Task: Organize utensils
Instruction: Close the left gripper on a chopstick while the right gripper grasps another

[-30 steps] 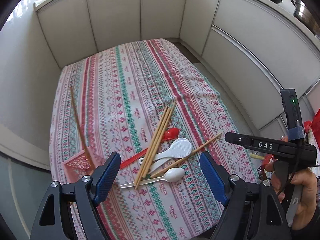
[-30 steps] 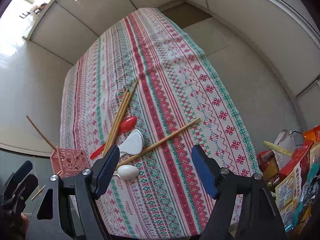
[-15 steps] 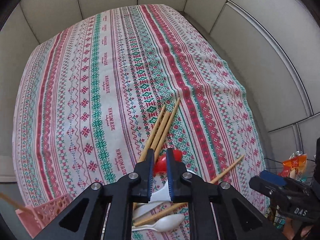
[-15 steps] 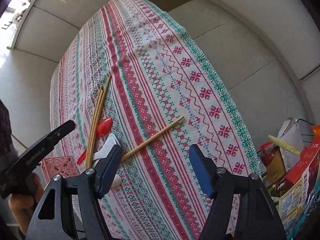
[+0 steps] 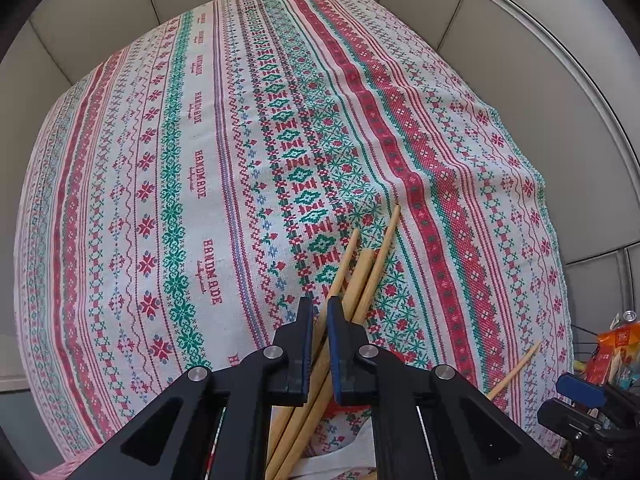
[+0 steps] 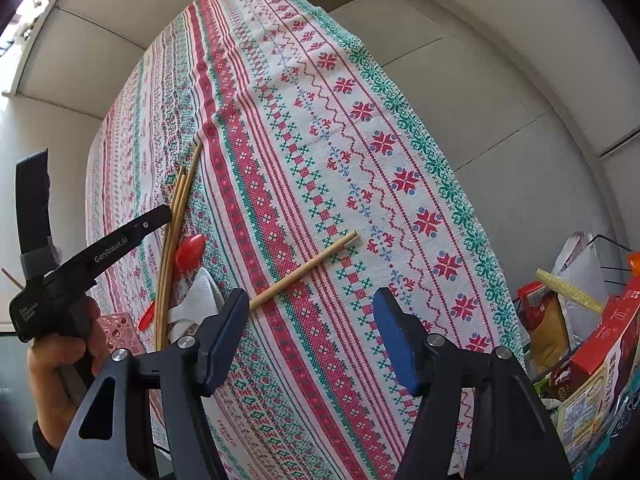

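Several wooden chopsticks lie bundled on the patterned tablecloth. My left gripper is shut down low, its narrow gap closed on one chopstick of the bundle. In the right wrist view the same bundle lies beside a red spoon and a white spoon, with the left gripper's body over them. A single chopstick lies apart, just ahead of my right gripper, which is open and empty above the cloth.
A pink perforated basket stands at the table's near left corner with a chopstick in it. A wire rack with snack boxes and bags stands off the table's right edge. Pale cabinet walls surround the table.
My left gripper has gone from wide open to shut and dropped forward onto the chopstick bundle. My right gripper has moved forward and right, staying open.
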`<state>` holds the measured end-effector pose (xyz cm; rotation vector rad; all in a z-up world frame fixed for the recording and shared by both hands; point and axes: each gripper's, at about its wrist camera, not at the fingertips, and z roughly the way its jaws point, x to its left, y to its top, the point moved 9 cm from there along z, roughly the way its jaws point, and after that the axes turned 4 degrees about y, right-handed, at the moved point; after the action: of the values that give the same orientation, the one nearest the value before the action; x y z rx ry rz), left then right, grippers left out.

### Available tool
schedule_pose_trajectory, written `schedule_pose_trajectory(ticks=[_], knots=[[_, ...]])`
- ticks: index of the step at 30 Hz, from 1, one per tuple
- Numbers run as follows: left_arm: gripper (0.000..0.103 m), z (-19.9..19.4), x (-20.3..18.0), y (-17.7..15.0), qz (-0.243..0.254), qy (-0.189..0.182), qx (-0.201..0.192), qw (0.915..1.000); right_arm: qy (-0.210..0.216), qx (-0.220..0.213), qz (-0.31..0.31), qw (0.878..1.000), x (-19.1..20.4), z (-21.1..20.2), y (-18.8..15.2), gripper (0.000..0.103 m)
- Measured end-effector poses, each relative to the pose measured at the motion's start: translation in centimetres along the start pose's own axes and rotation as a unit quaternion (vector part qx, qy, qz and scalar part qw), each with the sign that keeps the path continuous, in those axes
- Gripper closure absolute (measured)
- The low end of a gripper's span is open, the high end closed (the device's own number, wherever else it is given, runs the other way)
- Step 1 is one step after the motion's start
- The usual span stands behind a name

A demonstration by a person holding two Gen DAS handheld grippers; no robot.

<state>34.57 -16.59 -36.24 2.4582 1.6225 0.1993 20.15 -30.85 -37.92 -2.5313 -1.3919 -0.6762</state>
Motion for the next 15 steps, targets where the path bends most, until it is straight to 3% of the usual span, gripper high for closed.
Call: schedule_pose_trajectory(ticks=[9,15], knots=[[0.092,1.9,-0.7,2.6,0.006,0.029,0.009,0.9995,0.002,0.005,0.034,0.999,-0.9,0.6,0.5,0.041],[0.092,2.5,-0.1,4.3,0.008,0.035,0.017,0.9992,0.011,0.023,0.066,0.998,-0.9,2.0,0.6,0.054]])
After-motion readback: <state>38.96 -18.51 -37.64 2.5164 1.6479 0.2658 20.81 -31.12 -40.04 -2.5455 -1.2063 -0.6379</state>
